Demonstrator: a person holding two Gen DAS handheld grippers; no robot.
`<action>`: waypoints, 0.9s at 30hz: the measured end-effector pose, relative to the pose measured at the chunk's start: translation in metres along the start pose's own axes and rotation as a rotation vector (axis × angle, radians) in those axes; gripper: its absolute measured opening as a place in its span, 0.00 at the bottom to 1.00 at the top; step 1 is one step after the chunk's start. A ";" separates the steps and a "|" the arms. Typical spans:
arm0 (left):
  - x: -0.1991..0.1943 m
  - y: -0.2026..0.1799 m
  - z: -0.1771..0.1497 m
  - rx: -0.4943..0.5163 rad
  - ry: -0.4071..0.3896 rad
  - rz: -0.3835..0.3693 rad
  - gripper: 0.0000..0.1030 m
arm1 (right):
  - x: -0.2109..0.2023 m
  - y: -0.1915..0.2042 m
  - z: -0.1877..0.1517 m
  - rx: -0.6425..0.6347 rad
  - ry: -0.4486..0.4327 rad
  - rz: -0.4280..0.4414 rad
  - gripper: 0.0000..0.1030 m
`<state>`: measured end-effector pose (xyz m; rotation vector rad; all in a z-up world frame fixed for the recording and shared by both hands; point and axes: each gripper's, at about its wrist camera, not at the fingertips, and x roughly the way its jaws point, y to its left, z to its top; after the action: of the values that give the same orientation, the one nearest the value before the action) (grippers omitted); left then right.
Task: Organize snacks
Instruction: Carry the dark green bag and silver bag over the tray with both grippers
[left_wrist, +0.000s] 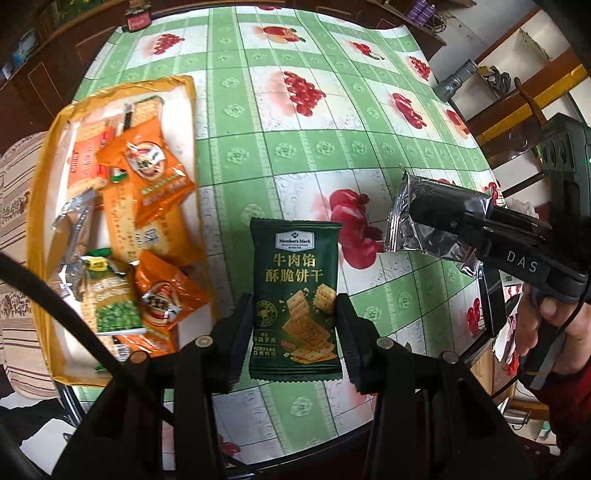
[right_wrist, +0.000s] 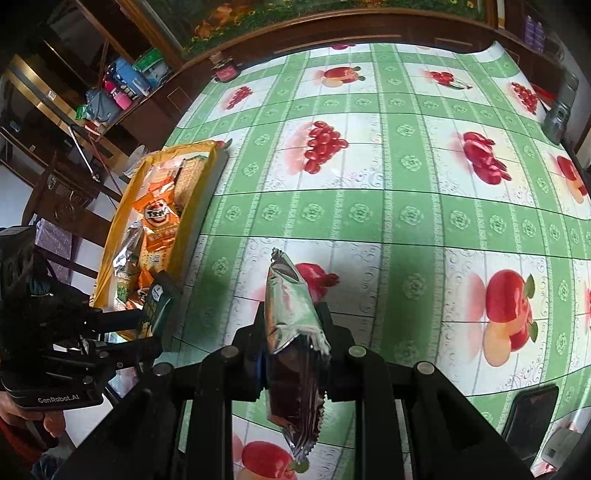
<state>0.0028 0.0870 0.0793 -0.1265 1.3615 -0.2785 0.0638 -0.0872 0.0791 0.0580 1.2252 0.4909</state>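
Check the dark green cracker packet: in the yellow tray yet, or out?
Out. The dark green cracker packet hangs clamped in the left gripper above the tablecloth, beside the yellow tray.

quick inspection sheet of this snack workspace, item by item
surface: table under a green checked fruit-print cloth, mostly bare.
job's things: yellow tray at the left, holding orange snack packets, a green pea packet and cracker packs; dark green Member's Mark biscuit packet; silver foil packet.
clutter: small red-labelled jar at the far edge; grey flashlight and a dark phone on the right.
grippers: left gripper shut on the biscuit packet; right gripper shut on the foil packet; both packets clear of the tray.
cables: black cable crossing the left wrist view.
surroundings: dark wooden shelving with bottles and bags.
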 end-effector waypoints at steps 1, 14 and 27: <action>-0.002 0.002 0.000 -0.001 -0.003 0.004 0.44 | 0.001 0.002 0.001 -0.001 0.000 0.004 0.21; -0.015 0.033 0.008 -0.040 -0.019 0.013 0.44 | 0.010 0.031 0.024 -0.003 -0.017 0.071 0.21; -0.028 0.081 0.020 -0.139 -0.033 -0.018 0.44 | 0.027 0.055 0.039 -0.030 -0.019 0.082 0.21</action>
<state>0.0268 0.1710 0.0901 -0.2585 1.3469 -0.1962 0.0877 -0.0186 0.0857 0.0877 1.2001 0.5791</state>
